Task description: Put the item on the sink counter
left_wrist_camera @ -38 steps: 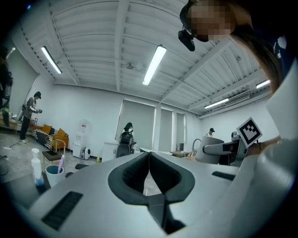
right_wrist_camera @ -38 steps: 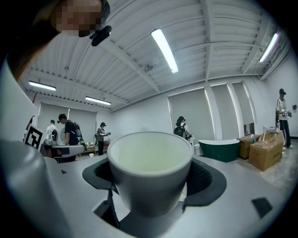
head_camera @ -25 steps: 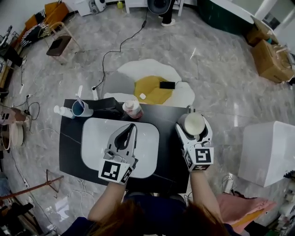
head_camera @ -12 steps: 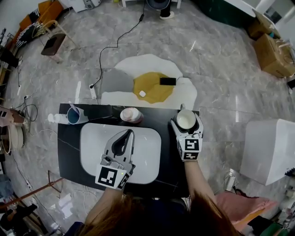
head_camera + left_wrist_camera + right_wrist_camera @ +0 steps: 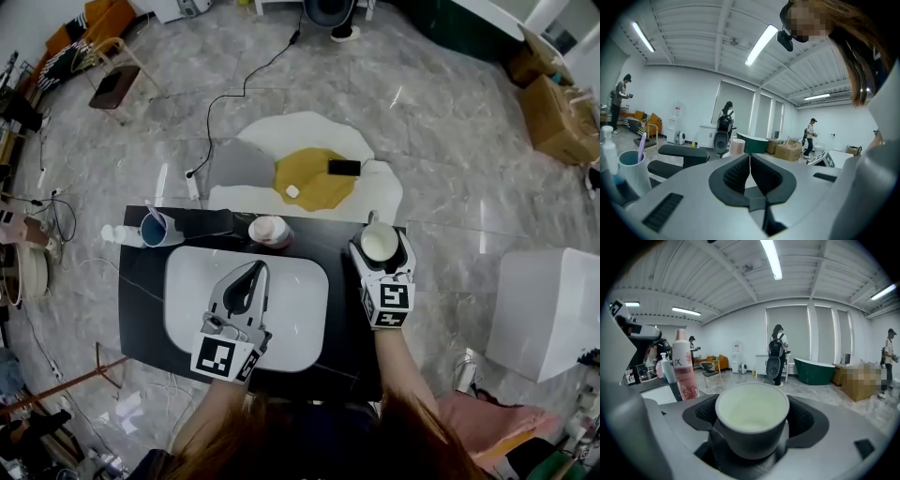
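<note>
A grey cup [image 5: 751, 420] with a white inside sits upright between the jaws of my right gripper [image 5: 752, 416], which is shut on it. In the head view the cup [image 5: 379, 245] is over the black sink counter [image 5: 343, 291] at its far right corner, and the right gripper [image 5: 380, 251] holds it there. Whether the cup rests on the counter I cannot tell. My left gripper [image 5: 251, 276] hangs over the white basin [image 5: 305, 309], its jaws shut with nothing between them [image 5: 750, 165].
A pink bottle [image 5: 270, 230] stands at the counter's back edge, seen also as the pink bottle [image 5: 684, 367]. A blue cup with a toothbrush [image 5: 156, 225] and a small white bottle [image 5: 116, 232] stand at the back left. A black faucet [image 5: 208, 221] is behind the basin.
The right gripper has carried the cup forward to the counter's far right corner over the last second. The left gripper has hardly moved.
</note>
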`<act>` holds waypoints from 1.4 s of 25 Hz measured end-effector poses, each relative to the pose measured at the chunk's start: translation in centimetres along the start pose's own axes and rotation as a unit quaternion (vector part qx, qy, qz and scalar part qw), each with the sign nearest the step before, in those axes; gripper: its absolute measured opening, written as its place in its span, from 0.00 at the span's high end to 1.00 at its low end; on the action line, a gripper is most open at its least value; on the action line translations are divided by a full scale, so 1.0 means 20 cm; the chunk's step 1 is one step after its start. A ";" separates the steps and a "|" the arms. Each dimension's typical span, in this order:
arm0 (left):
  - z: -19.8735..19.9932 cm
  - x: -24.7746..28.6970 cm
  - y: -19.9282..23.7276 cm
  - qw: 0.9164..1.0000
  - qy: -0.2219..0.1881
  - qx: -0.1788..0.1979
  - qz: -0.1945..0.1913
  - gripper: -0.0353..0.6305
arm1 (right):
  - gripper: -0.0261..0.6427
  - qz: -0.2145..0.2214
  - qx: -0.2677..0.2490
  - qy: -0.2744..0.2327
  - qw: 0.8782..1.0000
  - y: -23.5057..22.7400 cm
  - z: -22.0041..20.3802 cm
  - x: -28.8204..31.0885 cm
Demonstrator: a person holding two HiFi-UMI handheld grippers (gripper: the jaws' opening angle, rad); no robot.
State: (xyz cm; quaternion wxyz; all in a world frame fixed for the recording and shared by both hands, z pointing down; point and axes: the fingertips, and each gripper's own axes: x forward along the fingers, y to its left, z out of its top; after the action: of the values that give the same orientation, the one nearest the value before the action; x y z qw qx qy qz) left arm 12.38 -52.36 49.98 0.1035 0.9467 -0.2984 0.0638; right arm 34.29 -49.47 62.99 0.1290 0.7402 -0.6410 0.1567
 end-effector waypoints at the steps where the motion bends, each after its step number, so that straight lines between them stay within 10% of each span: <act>1: 0.01 0.00 0.00 1.000 -0.003 0.001 0.002 0.91 | 0.28 0.002 0.003 -0.010 1.000 0.00 0.04 -0.02; 5: 0.07 -0.04 -0.05 1.000 -0.022 0.005 0.011 0.91 | 0.33 0.007 0.003 -0.051 0.999 -0.02 0.24 -0.16; 8: 0.15 -0.09 -0.11 0.999 -0.038 0.012 0.014 0.91 | 0.71 -0.011 -0.017 -0.079 0.997 -0.03 0.39 -0.32; 12: 0.27 -0.16 -0.21 0.998 -0.060 0.025 0.014 0.91 | 0.94 -0.006 -0.014 -0.122 0.992 0.01 0.56 -0.54; 35: 0.74 -0.51 -0.70 0.987 -0.148 0.067 0.018 0.91 | 0.94 0.019 0.020 -0.228 0.973 -0.02 1.06 -1.54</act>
State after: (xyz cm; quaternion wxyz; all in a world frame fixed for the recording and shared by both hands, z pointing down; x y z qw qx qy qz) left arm 13.12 -38.98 31.52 -0.0064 0.9449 -0.3225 -0.0552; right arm 32.01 -29.69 31.28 -0.0384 0.7463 -0.6645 -0.0009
